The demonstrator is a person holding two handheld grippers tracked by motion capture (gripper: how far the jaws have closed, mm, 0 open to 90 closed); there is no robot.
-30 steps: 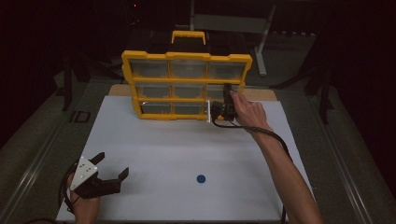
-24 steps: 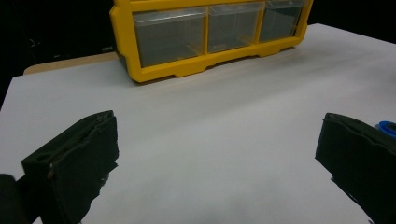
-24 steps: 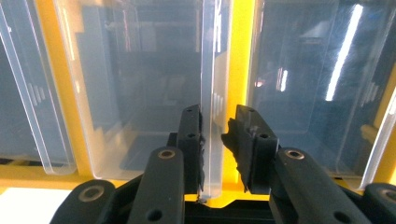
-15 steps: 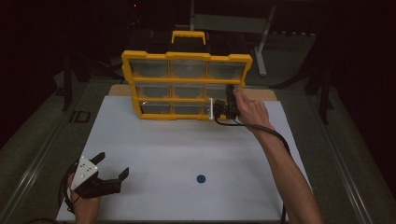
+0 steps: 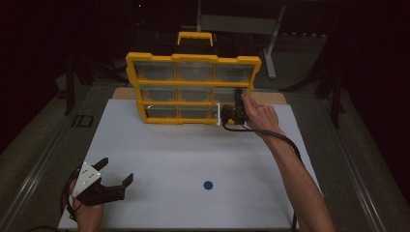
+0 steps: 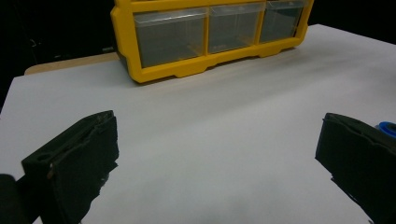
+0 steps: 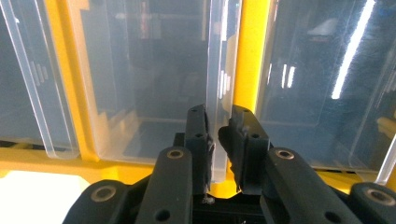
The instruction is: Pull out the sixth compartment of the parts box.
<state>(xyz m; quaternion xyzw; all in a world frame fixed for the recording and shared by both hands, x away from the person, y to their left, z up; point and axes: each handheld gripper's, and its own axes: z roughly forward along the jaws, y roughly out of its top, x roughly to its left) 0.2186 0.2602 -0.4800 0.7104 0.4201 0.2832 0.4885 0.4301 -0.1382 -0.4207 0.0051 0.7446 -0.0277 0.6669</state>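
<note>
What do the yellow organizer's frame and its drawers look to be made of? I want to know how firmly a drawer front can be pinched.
Yellow frame: seemingly moulded opaque plastic, smooth with a slight sheen and rounded edges. Drawers: thin clear plastic, glossy; you can see through the walls and light streaks reflect off them. The right tongs close on one drawer's thin front lip, which looks likely to flex.

The left tongs (image 5: 114,170) are matt black with a grey three-cornered plate on top, dotted with small dark holes, and a dark cable loops from them. Their blocky pads (image 6: 79,154) look scuffed at the edges. The right tongs (image 7: 218,140) are black too, with linked arms carrying round recessed screws, and trail a black cable. Both forearms are bare, without sleeves.
</note>
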